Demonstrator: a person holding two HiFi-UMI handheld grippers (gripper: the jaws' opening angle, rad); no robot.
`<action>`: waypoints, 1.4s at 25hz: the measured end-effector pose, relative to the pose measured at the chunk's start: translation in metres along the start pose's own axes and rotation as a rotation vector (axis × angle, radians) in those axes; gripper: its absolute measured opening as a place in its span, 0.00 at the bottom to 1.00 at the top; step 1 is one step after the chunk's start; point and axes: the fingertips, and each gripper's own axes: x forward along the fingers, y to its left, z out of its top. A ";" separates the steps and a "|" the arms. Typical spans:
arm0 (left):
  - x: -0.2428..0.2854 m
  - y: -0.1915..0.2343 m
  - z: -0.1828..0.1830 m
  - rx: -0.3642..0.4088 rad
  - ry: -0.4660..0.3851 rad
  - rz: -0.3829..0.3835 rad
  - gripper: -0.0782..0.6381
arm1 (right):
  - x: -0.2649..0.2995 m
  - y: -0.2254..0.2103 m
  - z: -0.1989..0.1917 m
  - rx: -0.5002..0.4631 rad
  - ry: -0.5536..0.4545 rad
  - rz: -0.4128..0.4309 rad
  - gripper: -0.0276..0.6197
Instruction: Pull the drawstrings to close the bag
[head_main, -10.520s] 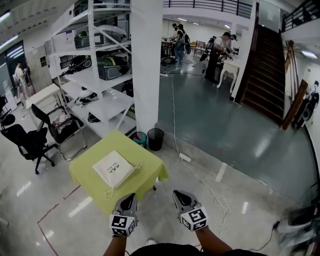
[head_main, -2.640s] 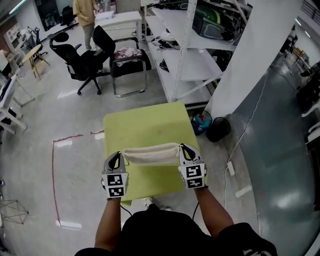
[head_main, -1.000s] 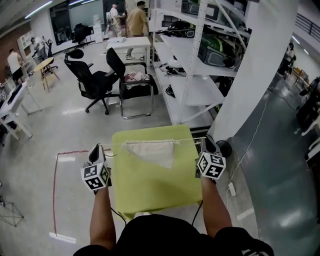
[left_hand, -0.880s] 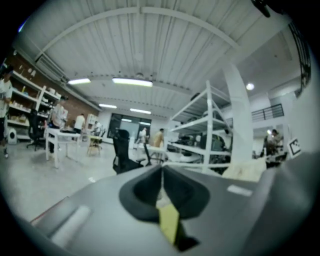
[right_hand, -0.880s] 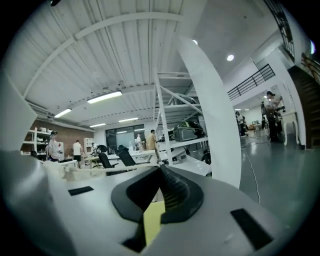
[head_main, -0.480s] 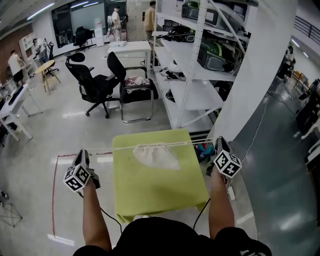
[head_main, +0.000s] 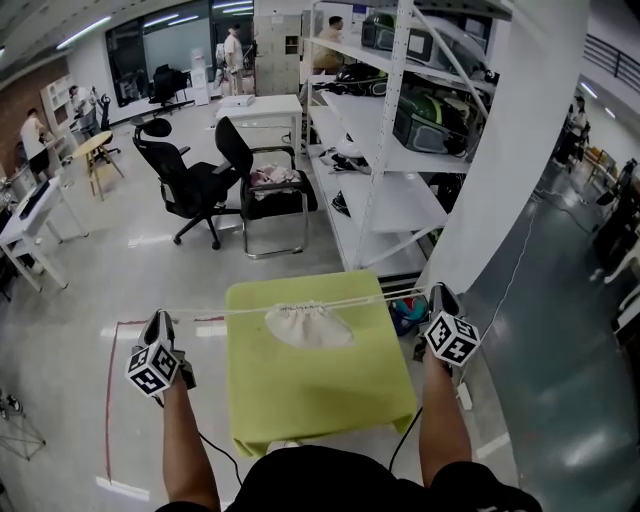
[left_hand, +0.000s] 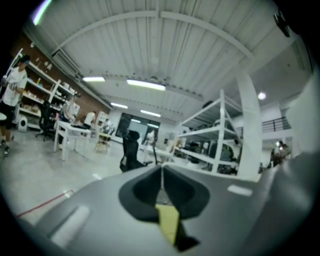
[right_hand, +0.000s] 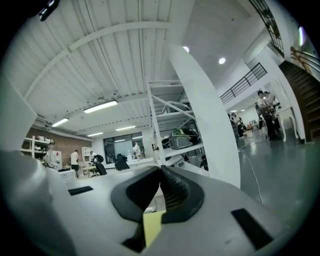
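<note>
Firmly clamped on taut drawstrings (head_main: 230, 308): left gripper (head_main: 158, 318) lower left, right gripper (head_main: 437, 292) right of centre; cinched cloth bag (head_main: 305, 326) between, over yellow-green table (head_main: 330, 390).

My arms (head_main: 185, 440) are spread wide. Grey left gripper (head_main: 157, 320) and grey right gripper (head_main: 437, 292) sit level, jaws pinched shut.

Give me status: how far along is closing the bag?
Done: the bag mouth is gathered into tight pleats, and the drawstrings run taut across the table.
In hand: the left gripper and right gripper are each shut on a string end, spread wide past the table's sides.
Left: probably a final tug at most, then release.
</note>
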 end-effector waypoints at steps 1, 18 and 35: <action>0.000 0.000 0.004 0.017 -0.006 0.010 0.13 | 0.001 0.004 0.003 -0.017 -0.002 0.008 0.06; 0.101 -0.068 0.032 0.249 0.043 -0.090 0.13 | 0.093 0.070 -0.022 -0.216 0.140 0.107 0.06; 0.121 -0.124 0.013 0.316 0.088 -0.243 0.13 | 0.105 0.123 -0.005 -0.337 0.111 0.260 0.06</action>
